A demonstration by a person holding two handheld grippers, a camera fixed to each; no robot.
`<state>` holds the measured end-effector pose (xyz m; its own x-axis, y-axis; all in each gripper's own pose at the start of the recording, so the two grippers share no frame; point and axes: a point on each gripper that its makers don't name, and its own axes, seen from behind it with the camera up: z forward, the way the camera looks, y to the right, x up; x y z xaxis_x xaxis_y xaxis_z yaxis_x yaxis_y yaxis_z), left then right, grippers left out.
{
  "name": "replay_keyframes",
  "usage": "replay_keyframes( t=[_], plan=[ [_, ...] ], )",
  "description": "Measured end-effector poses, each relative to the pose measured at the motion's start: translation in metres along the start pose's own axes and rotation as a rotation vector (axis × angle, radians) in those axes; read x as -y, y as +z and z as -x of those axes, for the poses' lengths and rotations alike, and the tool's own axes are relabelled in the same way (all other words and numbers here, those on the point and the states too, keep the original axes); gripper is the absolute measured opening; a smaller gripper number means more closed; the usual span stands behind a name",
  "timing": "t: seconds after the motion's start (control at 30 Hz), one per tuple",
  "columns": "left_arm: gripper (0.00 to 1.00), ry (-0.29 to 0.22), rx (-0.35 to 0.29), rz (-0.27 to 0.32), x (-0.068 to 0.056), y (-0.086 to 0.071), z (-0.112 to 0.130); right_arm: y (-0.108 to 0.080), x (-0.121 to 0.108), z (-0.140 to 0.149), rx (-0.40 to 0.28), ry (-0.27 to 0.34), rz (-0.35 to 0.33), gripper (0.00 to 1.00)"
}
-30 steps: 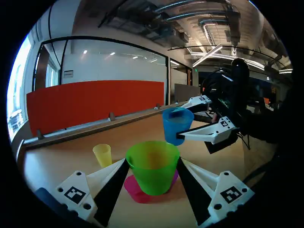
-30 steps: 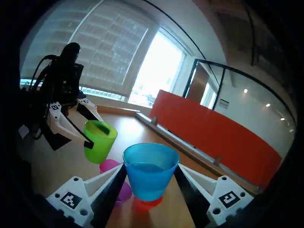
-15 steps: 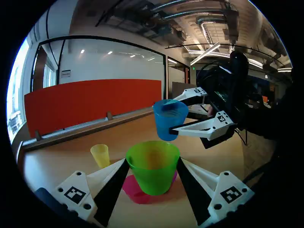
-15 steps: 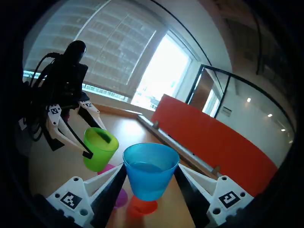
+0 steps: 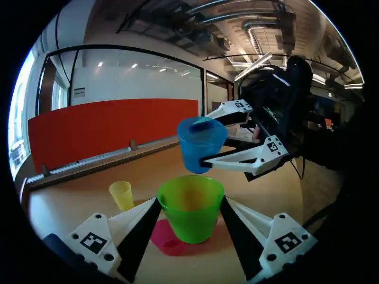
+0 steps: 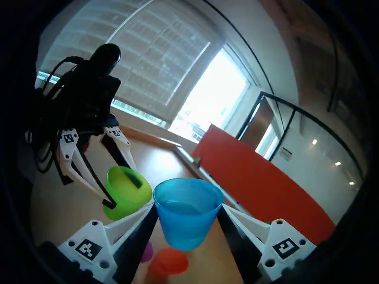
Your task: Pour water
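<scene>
My left gripper [image 5: 189, 213] is shut on a green cup [image 5: 190, 207] and holds it above the wooden table [image 5: 71, 203]. Just above and behind the green cup's rim hangs a blue cup [image 5: 200, 143] with water in it, tilted a little, with my right gripper [image 5: 208, 137] shut on it. In the right gripper view the blue cup [image 6: 188, 211] sits between my right gripper's [image 6: 187, 222] fingers, its water showing near the rim. The green cup [image 6: 126, 191] hangs lower left of it, held by the left gripper [image 6: 116, 182].
A yellow cup [image 5: 121, 194] stands on the table at the left. A pink cup [image 5: 166, 236] lies under the green one. An orange cup [image 6: 166, 261] and a purple cup [image 6: 147, 251] sit on the table below. An orange partition [image 5: 109, 125] runs along the far edge.
The right gripper has lifted the blue cup and carried it closer, to just above the green cup's rim. The green cup has stayed in the left gripper's hold.
</scene>
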<state>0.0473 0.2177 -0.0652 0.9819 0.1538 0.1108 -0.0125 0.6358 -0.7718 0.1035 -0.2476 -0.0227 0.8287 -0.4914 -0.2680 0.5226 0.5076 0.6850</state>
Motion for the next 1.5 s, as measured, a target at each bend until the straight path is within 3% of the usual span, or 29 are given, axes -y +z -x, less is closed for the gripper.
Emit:
replay_keyframes(
  t=[0.67, 1.5],
  plan=[
    [0.87, 0.003, -0.006, 0.007, -0.004, 0.005, -0.002, 0.015, -0.002, -0.017, -0.008, -0.151, -0.044, 0.89],
    [0.87, 0.01, -0.01, 0.012, -0.008, 0.009, -0.008, 0.021, -0.013, -0.028, 0.001, -0.315, -0.046, 0.89]
  ],
)
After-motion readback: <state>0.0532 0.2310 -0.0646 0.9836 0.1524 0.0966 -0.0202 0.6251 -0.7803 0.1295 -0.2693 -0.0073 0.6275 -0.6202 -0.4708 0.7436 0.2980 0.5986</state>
